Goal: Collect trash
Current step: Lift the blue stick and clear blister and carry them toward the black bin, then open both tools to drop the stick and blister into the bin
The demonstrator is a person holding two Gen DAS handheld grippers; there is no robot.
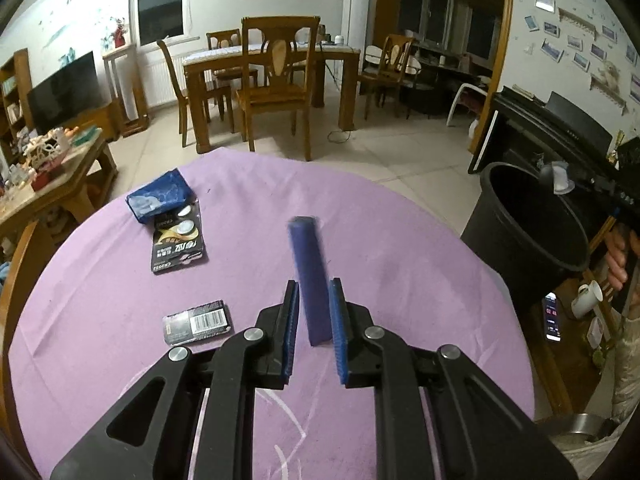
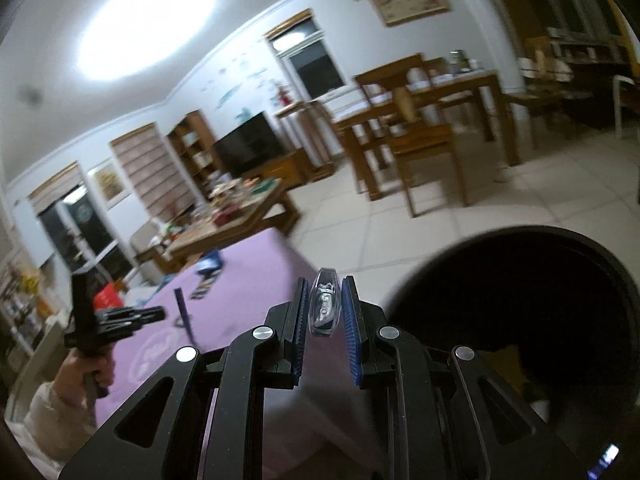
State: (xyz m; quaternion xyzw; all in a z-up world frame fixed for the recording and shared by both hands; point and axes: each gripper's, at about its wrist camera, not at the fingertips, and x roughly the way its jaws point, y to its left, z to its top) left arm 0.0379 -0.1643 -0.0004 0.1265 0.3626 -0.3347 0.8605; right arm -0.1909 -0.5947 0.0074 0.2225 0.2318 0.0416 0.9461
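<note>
Your left gripper point(image 1: 314, 304) has its fingers clamped on a purple stick point(image 1: 310, 276), held upright over the purple tabletop point(image 1: 400, 272). Your right gripper point(image 2: 325, 306) has its fingers pinched on a small clear plastic piece point(image 2: 325, 308), right beside the rim of the black bin point(image 2: 520, 320). Left on the tabletop: a blue packet point(image 1: 160, 196), a battery card point(image 1: 178, 244) touching it, and a barcode card point(image 1: 198, 322) nearer you.

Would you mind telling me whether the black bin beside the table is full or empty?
Cannot tell. The black bin shows only a dark interior in both views; its bottom is in shadow, and nothing rises near the rim.
</note>
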